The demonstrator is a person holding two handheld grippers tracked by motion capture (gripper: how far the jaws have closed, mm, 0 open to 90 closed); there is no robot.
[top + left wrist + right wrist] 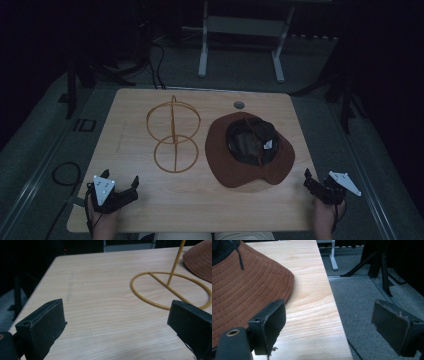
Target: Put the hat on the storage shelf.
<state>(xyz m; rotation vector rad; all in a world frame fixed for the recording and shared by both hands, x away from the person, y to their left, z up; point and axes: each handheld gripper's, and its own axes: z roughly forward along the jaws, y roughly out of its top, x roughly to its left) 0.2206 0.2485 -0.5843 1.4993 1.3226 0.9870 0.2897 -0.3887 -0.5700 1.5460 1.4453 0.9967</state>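
Judging from the layout, the work in hand appears to be placing the brown hat (250,152) on the yellow wire stand (173,134), and no step of it looks started. The left gripper (120,186) rests at the near left edge of the wooden table (200,210) with its jaws spread wide and nothing between them; in the left gripper view the bare tabletop lies between the jaws, and the stand's base ring (170,290) sits ahead and toward the right jaw, well apart from both. The right gripper (316,184) sits at the near right corner, jaws likewise wide apart and empty. In the right gripper view the hat's stitched brim (249,287) lies just ahead of the left jaw, near it but not between the pads, while the right jaw hangs out over the grey floor (362,305) beyond the table edge. The hat lies crown down, its dark lining (251,140) facing up, just beside the stand and apart from it. Remaining steps, by estimate: grasp the brim, lift, turn the hat over, and seat it on the stand's upper ring (173,117).
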